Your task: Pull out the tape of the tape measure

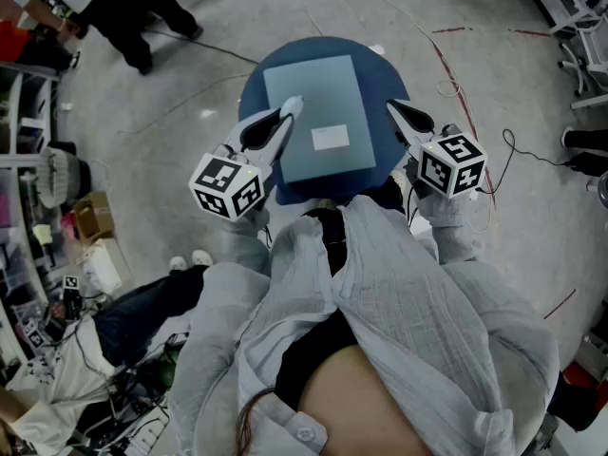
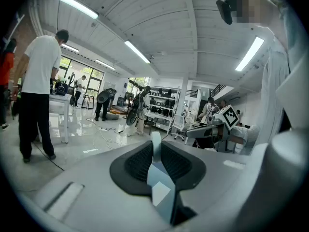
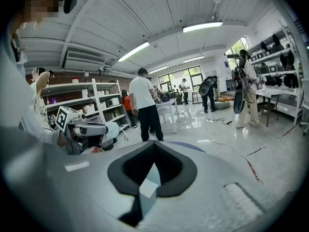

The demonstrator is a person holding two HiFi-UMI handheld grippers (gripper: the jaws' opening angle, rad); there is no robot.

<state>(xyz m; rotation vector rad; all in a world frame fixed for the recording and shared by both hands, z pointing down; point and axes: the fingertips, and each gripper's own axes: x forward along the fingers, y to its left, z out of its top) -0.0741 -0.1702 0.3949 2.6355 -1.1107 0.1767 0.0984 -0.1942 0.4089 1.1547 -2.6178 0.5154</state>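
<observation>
Looking down past the wearer's pale shirt (image 1: 380,293), the head view shows a round blue table (image 1: 252,93) w/ a light grey-blue board (image 1: 313,93) lying flat on top. A small white label (image 1: 331,138) sits on the part of the board nearest the wearer.

L gripper (image 1: 293,105) hangs over the table's left side and R gripper (image 1: 392,108) over its right side. Both aim fwd and slightly down, tips well apart, w/ the board showing between them.

- L jaws: closed together at the tip, nothing pinched betw. the black pads in its own view.
- R jaws: same, fully closed, empty.
- L marker cube (image 1: 228,186) and R marker cube (image 1: 453,164) are at the tools' rear ends, nearer the wearer than the table is.
- Tape measure: can't tell where it is; no view shows it.

Beyond the table's far left, a person in dark trousers (image 1: 142,12) stands on the glossy grey floor (image 1: 190,74). A white cable (image 1: 446,88) loops on the floor just right of the table, beside a red line (image 1: 446,65). Well left of the table are cluttered shelving (image 1: 28,160) and a cardboard box (image 1: 92,215).
</observation>
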